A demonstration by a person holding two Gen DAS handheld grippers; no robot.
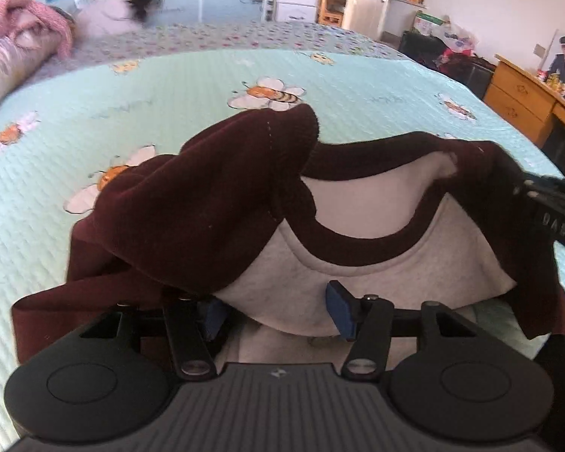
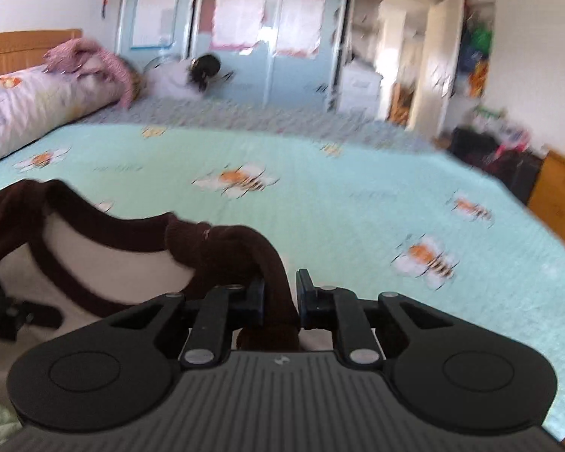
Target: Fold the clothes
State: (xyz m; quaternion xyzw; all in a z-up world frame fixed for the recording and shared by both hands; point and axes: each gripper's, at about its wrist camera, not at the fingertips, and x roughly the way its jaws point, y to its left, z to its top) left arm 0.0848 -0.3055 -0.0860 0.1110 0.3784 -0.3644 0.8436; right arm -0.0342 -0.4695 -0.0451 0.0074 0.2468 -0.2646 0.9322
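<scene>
We see a pink blanket (image 1: 37,22) at ten o'clock on the bee-print bed (image 1: 358,83); the maroon-and-grey sweatshirt (image 1: 207,196) lies bunched at centre — left claw (image 1: 278,307) spread, grey fabric between; right claw (image 2: 280,297) pinching a maroon fold.

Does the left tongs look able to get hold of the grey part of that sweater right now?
Probably yes. The left tongs stand open, and the sweater's grey front hangs right between the blue pads, with nothing in the way.
</scene>
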